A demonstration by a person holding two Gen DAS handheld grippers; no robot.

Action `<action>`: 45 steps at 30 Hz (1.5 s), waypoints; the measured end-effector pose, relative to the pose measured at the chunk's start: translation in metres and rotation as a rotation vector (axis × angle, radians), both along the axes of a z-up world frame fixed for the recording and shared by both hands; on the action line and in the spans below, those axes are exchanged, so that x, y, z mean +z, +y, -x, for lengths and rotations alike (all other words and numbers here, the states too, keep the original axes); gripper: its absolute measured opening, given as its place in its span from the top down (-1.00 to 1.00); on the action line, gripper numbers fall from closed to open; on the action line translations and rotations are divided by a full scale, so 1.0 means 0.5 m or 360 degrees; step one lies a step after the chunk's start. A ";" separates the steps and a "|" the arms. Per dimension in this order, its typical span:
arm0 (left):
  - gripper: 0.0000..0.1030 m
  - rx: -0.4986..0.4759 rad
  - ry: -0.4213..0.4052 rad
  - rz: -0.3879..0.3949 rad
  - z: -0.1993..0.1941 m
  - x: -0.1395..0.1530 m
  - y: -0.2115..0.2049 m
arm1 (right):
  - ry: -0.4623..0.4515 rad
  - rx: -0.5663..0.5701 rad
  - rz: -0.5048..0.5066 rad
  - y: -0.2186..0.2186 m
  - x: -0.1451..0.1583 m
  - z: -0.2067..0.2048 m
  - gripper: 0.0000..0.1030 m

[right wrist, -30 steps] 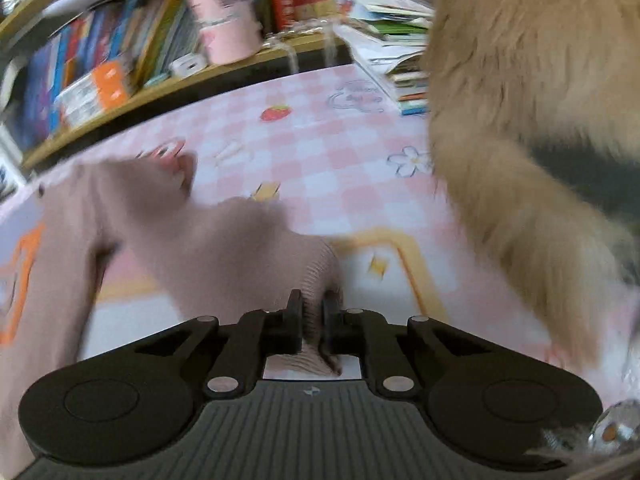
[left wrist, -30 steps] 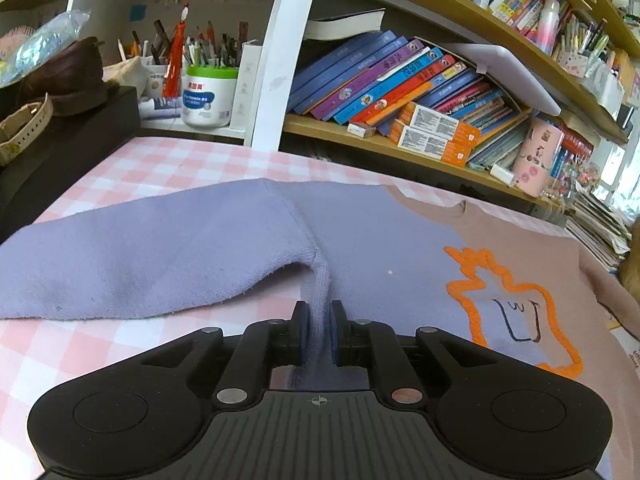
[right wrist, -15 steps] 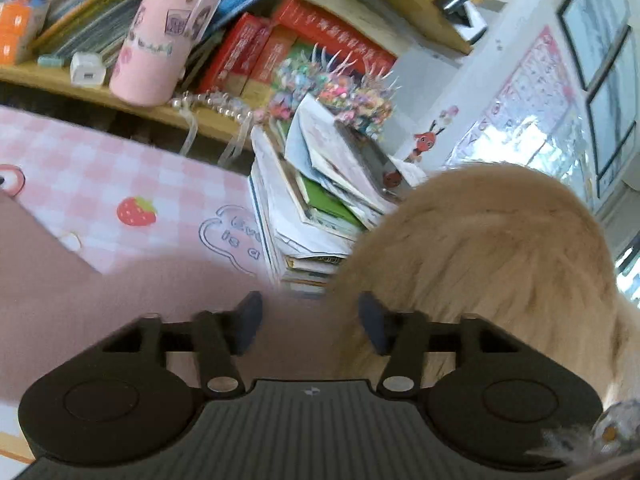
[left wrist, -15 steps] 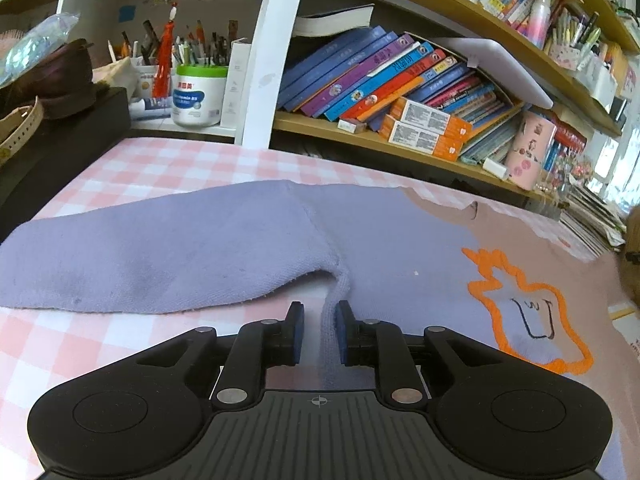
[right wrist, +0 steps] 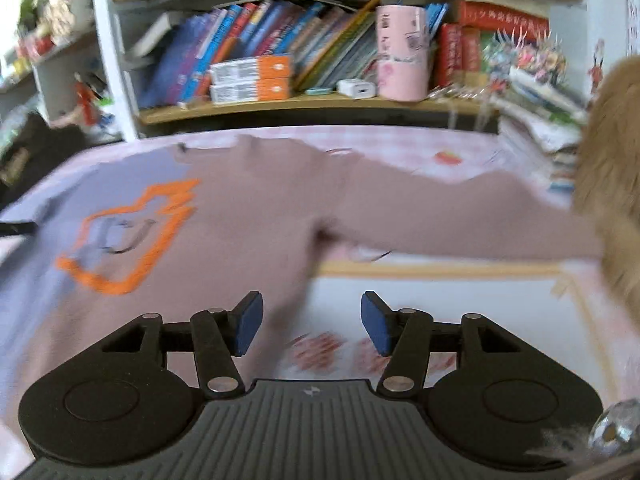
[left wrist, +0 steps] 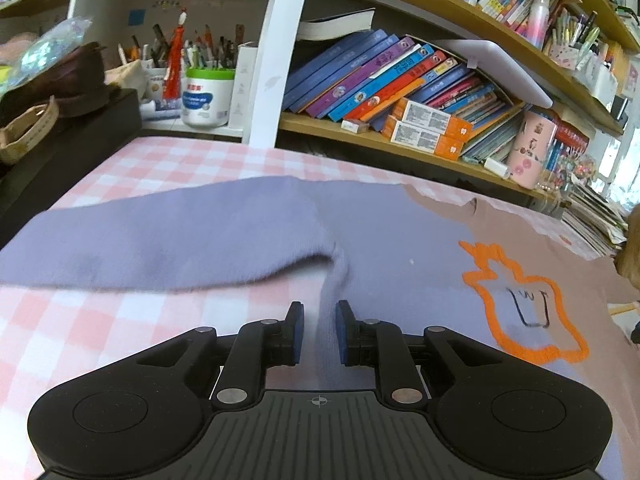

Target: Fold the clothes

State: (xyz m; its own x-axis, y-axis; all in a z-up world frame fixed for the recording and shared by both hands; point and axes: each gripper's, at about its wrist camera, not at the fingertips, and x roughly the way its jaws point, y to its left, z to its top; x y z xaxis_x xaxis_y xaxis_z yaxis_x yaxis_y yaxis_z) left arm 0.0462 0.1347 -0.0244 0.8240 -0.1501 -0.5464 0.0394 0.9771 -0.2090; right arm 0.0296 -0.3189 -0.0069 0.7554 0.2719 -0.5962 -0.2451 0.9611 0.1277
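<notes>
Bookshelves behind; sweater (left wrist: 384,248) flat on checked bench (left wrist: 132,324) — both sleeves out. Left gripper (left wrist: 319,330) fingers slightly spread, straddling side seam (unpinched); right gripper (right wrist: 311,322) fingers wide. Pinch seams evenly before folding.

I see a soft, matt knit sweater (left wrist: 248,240), lilac and dusty pink, with a fuzzy nap. My left gripper (left wrist: 319,332) is matt black plastic with dull metal rivets and blue rubbery pads (left wrist: 295,334); the right gripper (right wrist: 311,322) matches. The checked tablecloth (left wrist: 100,320) looks smooth. At 1 o'clock, glossy-spined books (left wrist: 384,80) lean on a wooden shelf (left wrist: 400,146).
</notes>
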 end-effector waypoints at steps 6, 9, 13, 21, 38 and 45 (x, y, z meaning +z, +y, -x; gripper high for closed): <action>0.65 0.0037 0.0011 0.0020 0.082 0.000 -0.014 | -0.0007 0.0017 -0.0059 0.003 -0.009 0.040 -0.07; 0.65 0.0045 0.0016 0.0023 0.125 0.000 -0.022 | -0.0003 0.0049 -0.0048 0.006 -0.015 0.066 -0.05; 0.65 0.0048 0.0024 0.0013 0.178 0.000 -0.038 | 0.0005 0.0084 -0.0002 0.010 -0.026 0.104 0.11; 0.67 0.0013 0.0026 -0.0011 0.231 0.003 -0.075 | 0.0000 0.0182 -0.0034 0.013 -0.028 0.158 0.56; 0.87 -0.0181 0.0021 0.0023 0.218 -0.004 -0.123 | -0.0101 0.0034 0.0101 -0.020 -0.038 0.127 0.79; 0.87 -0.0157 0.0028 -0.0013 0.176 -0.004 -0.117 | -0.0113 0.0012 0.0120 -0.003 -0.040 0.096 0.79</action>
State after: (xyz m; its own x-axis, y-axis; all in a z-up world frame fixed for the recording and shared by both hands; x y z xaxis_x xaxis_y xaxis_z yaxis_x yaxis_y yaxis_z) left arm -0.0419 0.0761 -0.0266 0.7956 -0.2255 -0.5623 0.1318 0.9703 -0.2026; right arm -0.0183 -0.3205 -0.0267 0.7947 0.2338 -0.5601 -0.2580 0.9654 0.0370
